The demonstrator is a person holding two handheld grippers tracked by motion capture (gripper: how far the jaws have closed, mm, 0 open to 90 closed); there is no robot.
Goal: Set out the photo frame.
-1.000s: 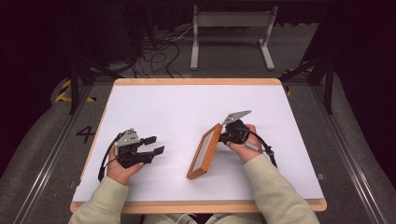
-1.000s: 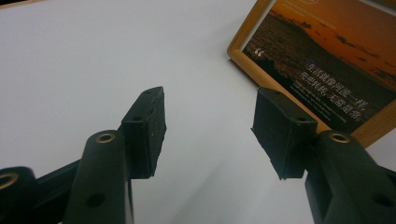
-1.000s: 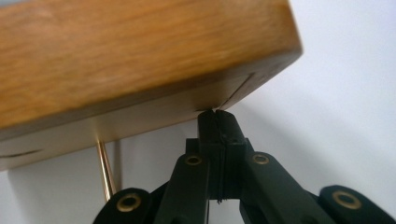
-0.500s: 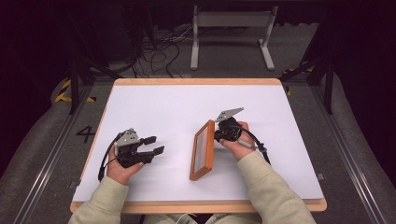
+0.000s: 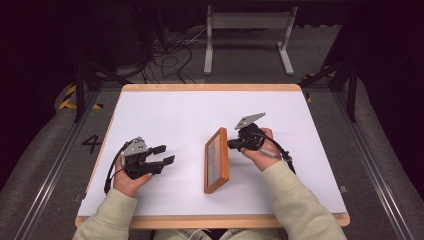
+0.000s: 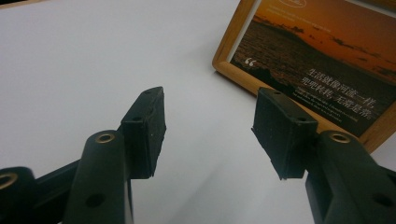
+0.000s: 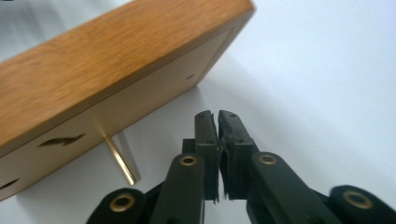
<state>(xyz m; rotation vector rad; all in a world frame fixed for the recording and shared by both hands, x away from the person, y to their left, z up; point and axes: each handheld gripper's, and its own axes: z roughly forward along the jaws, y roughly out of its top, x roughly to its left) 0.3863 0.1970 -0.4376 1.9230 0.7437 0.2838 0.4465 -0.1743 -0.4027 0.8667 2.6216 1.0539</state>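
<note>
Frame (image 5: 217, 161) of orange wood stands near the middle of the white table (image 5: 180, 115) in the high view, propped on its long edge and running from near the person toward the far side; the right gripper (image 5: 232, 145) sits just beside its right flank, jaw tips pointing at the back of the frame near its far half, with no wood between them; the right hand (image 5: 260, 150) wraps the gripper body, and the grey plate rises above it; the left gripper (image 5: 166, 154) lies well apart to the left, over bare table, its 2 jaws spread and pointing right toward the frame's picture side; the left hand (image 5: 131, 175) holds it low near the table's near edge.

In the left gripper view the 2 black jaws stand wide apart with only white table between them; the frame (image 6: 322, 60) shows beyond the right-hand jaw, its sunset picture and white lettering facing this camera, clear of both pads.

In the right gripper view the jaws are nearly together, a thin slit between the pads, which have just begun to part; nothing is gripped; the frame (image 7: 93, 84) leans at upper left, showing its pale backing, with a slim brass support leg (image 7: 120, 161) reaching down to the table just left of the jaws, apart from them.
</note>
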